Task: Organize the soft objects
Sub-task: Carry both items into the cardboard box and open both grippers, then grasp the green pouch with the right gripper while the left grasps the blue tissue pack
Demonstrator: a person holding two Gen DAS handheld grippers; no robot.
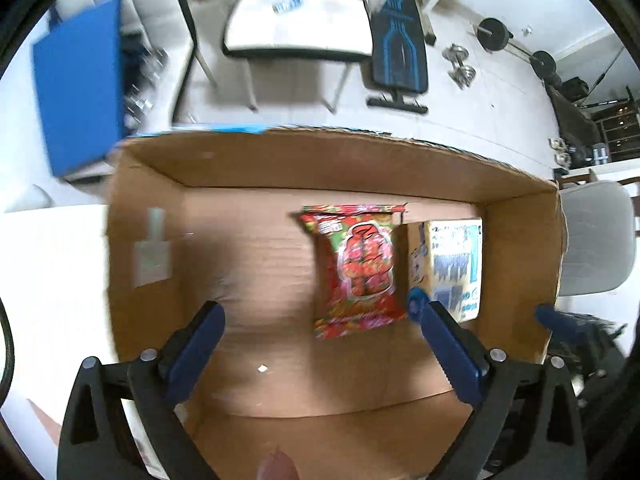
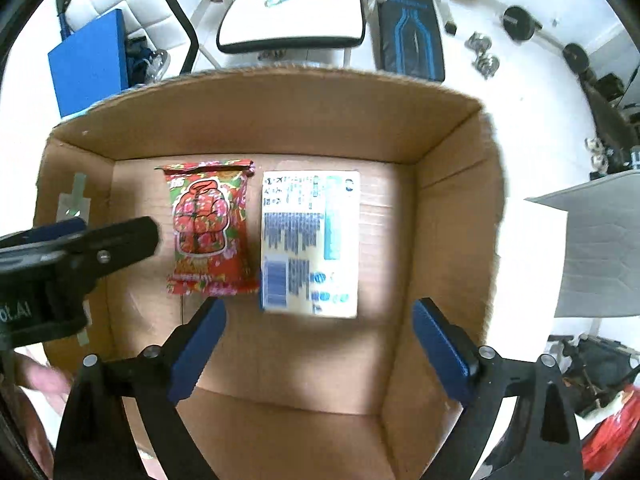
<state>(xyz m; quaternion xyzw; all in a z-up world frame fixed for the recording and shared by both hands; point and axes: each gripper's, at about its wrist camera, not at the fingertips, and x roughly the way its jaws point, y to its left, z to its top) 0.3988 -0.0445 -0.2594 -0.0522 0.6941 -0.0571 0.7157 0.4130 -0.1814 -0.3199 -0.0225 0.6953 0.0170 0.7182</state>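
Observation:
An open cardboard box (image 1: 280,160) (image 2: 260,120) holds two soft packs lying flat side by side. A red flowery packet (image 1: 358,272) (image 2: 210,230) lies to the left of a pale yellow pack with blue print (image 1: 452,264) (image 2: 310,242). My left gripper (image 1: 316,312) is open and empty above the box floor, left of the red packet; it also shows from the side in the right wrist view (image 2: 80,244). My right gripper (image 2: 318,314) is open and empty, hovering over the near end of the yellow pack.
The box sits on a white table (image 1: 52,280). Behind it are a white chair (image 2: 292,12), a blue board (image 2: 90,60), a weight bench (image 2: 412,28) and dumbbells (image 1: 460,66) on the floor. A grey chair (image 2: 600,248) stands right of the box.

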